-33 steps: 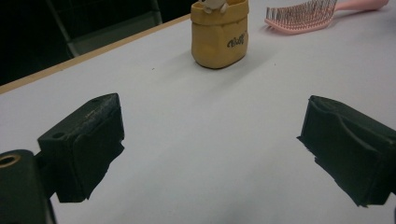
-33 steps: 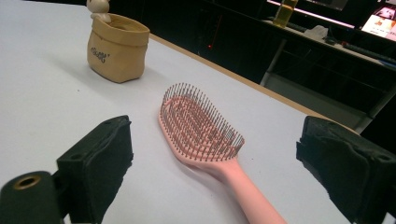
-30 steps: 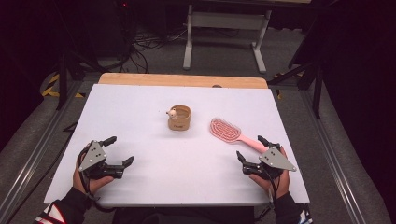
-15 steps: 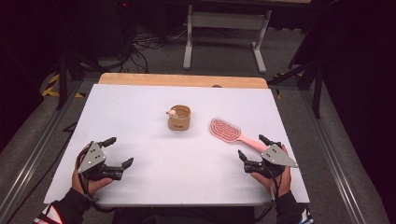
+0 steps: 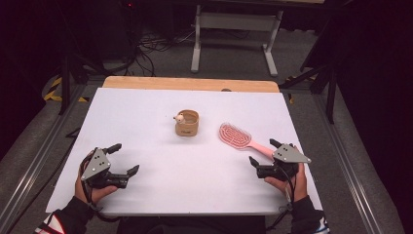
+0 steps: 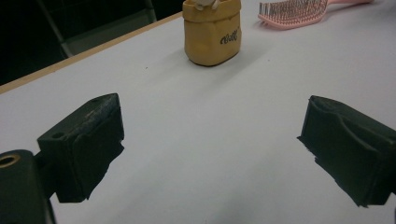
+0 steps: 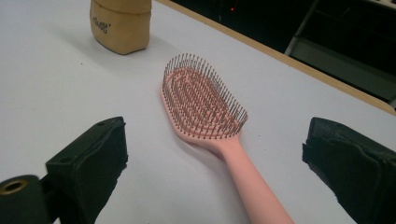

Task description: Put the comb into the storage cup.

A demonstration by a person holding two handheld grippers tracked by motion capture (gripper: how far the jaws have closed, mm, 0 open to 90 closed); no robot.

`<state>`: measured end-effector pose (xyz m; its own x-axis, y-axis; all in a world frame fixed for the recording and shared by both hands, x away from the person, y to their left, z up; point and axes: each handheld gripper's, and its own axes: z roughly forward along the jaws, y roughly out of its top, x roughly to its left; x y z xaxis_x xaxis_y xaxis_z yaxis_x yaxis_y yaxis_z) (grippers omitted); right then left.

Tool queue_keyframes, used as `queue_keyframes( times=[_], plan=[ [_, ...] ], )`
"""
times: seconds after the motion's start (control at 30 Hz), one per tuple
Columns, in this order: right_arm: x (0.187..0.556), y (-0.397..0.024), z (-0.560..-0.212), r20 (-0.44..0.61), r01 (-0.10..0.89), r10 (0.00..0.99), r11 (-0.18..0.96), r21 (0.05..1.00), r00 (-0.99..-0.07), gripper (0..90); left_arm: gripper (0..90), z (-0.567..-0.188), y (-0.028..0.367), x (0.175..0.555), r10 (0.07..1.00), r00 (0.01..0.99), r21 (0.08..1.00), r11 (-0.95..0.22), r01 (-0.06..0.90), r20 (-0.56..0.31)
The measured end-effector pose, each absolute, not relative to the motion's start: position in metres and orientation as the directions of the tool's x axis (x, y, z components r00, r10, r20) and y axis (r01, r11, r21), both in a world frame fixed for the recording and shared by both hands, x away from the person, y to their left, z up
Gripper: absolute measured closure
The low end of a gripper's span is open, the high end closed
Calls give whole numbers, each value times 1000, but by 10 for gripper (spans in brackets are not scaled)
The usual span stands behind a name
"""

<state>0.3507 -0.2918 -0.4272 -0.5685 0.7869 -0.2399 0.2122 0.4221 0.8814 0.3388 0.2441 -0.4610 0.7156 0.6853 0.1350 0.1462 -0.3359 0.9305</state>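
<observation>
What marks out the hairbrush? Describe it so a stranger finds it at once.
Start at the white table and look right of centre, just beyond the open right gripper. There lies the hairbrush, flat with its bristles up and its handle between that gripper's jaws. It is pink and long, unlike the squat tan pouch standing to its left.
</observation>
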Motion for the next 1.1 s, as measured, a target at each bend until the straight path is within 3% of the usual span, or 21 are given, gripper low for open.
queue_keyframes(
  times=[0.47, 0.63, 1.1],
  plan=[
    [378, -296, -419, -220, 323, 709, 545, 774, -670, 86, 72, -462, 243, 339, 681, 720, 927, -341, 154, 131],
    [388, -300, -415, -218, 343, 706, 560, 754, -674, 119, 73, -462, 243, 340, 675, 726, 924, -348, 157, 131],
    [430, -299, -411, -203, 419, 692, 616, 668, -693, 106, 76, -463, 242, 340, 667, 733, 919, -360, 163, 131]
  ],
)
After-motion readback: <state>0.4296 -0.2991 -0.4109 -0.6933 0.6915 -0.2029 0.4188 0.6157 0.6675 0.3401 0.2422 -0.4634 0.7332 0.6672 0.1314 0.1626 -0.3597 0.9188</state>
